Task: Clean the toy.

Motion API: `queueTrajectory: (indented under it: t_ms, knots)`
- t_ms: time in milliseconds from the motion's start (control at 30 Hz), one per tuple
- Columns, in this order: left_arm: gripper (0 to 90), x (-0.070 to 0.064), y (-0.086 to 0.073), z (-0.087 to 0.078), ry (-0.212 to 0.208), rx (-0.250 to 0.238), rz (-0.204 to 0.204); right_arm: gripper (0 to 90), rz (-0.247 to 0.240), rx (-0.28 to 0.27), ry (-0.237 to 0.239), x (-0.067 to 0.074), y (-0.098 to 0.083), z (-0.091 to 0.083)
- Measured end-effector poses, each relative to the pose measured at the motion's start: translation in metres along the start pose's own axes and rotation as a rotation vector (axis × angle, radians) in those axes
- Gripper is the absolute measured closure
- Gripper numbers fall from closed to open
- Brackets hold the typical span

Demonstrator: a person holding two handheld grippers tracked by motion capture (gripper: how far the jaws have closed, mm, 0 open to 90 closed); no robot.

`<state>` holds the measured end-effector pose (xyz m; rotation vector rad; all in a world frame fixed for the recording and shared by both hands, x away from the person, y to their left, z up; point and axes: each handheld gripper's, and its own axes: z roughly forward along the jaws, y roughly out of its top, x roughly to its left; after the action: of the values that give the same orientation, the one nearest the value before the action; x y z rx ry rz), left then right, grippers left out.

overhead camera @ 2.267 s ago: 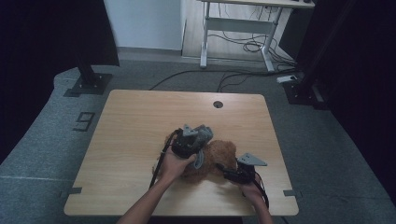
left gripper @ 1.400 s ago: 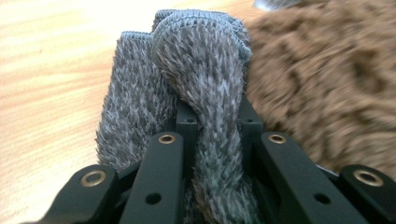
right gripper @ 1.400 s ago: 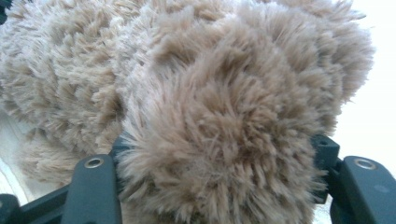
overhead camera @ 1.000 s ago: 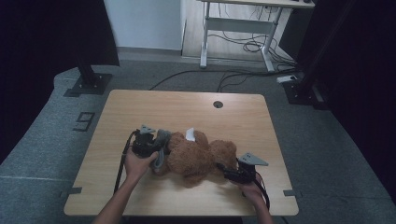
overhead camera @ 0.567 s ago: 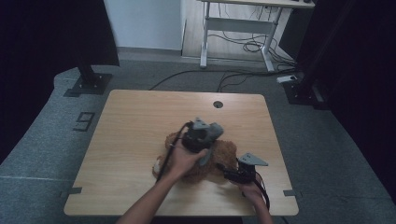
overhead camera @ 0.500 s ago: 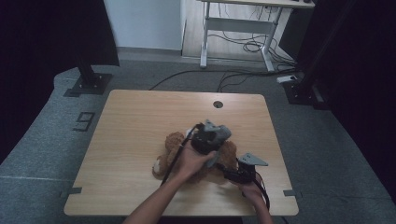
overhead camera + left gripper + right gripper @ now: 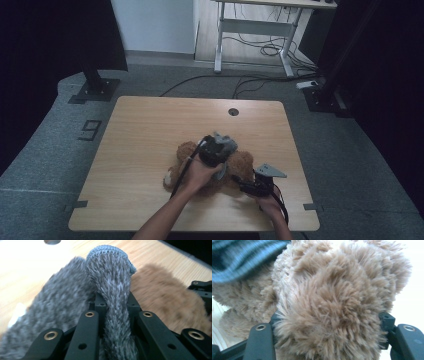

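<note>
Teddy bear (image 7: 240,167) — brown and fluffy — lies on the wooden surface (image 7: 150,130), close to its near edge and a bit toward the right side. From the high view you can see the whole bear lying flat, with a small pale paw (image 7: 169,177) poking out toward the left.

Left tongs (image 7: 220,150) sit right over the middle of the bear in the high view, with the person's hand (image 7: 197,175) behind them. That view does not show what they hold. The left gripper view does — the two black jaws are squeezed tight on a strip of grey knitted cloth (image 7: 112,297), which stands up between them with a rounded blue-grey edge on top. More of the same grey cloth spreads off to one side, and the brown fur (image 7: 165,305) of the bear is just behind it. A dark round hole (image 7: 52,241) in the surface shows at the far end of that view.

Right tongs (image 7: 245,184) are at the bear's right end in the high view, near the near right corner of the surface, with a grey three-cornered plate (image 7: 270,171) on top. The right gripper view looks up close: a big round lump of brown fur (image 7: 332,305) sits between the jaws, and they press on it from both sides. A bit of blue striped cloth (image 7: 242,257), blurry, shows at the top corner there.
</note>
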<state>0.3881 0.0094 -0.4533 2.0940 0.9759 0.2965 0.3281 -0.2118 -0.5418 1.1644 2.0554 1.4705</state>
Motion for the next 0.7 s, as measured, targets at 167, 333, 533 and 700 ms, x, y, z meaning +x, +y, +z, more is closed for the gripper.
queueTrajectory:
  t_ms: [167, 333, 533, 700]
  knots:
    - [77.6, 0.027, -0.022, -0.029, 0.038, -0.048, -0.011, 33.4, 0.001, -0.001, -0.001, 0.000, 0.000, 0.000]
    - [77.5, 0.057, -0.041, -0.046, 0.052, -0.061, -0.101, 33.4, 0.008, -0.002, 0.000, 0.000, 0.000, 0.000]
    - [77.5, 0.080, -0.061, -0.051, 0.075, -0.043, -0.165, 33.4, 0.008, -0.003, -0.001, 0.000, 0.000, 0.000]
    - [77.5, 0.096, -0.083, -0.050, 0.127, 0.011, -0.178, 33.4, 0.012, -0.003, 0.001, 0.000, 0.000, 0.000]
